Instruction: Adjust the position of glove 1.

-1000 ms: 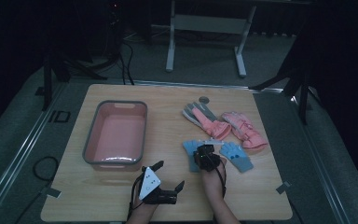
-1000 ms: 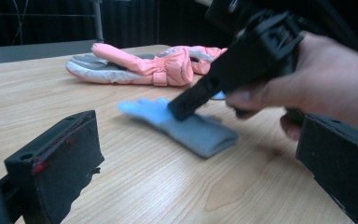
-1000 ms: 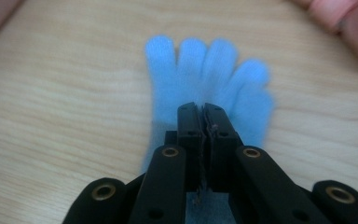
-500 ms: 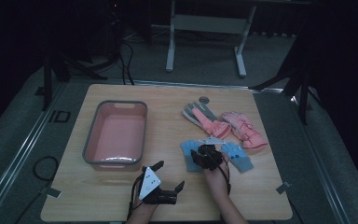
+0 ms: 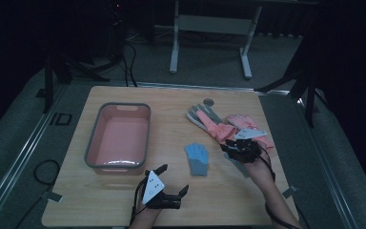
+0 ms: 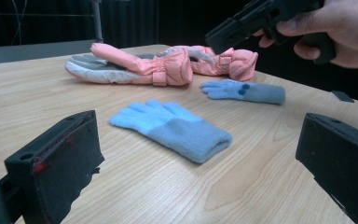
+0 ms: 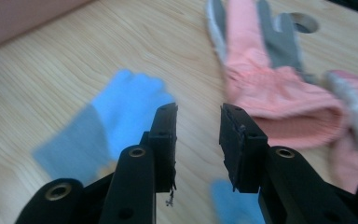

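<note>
A light blue knit glove (image 5: 198,158) (image 6: 172,127) (image 7: 116,112) lies flat mid-table. A second blue glove (image 6: 244,91) (image 7: 233,200) lies to its right, below my right gripper (image 5: 240,149) (image 7: 198,109), which hovers above the table. The right gripper's jaws have just been opening, and they stand a little apart with nothing between them. Two pink and grey padded gloves (image 5: 209,120) (image 6: 140,67) (image 7: 261,79) lie just beyond. My left gripper (image 5: 171,180) (image 6: 199,119) rests near the front edge, wide open and empty, pointing at the first blue glove.
A pink tub (image 5: 95,138) with a grey rim stands on the left half of the wooden table (image 5: 171,109). A round hole (image 5: 208,101) sits in the tabletop near the back edge. Bare wood lies between tub and gloves.
My right gripper has moved right and upward, off the blue gloves and toward the pink ones. The near blue glove now lies uncovered. The left gripper has stayed put.
</note>
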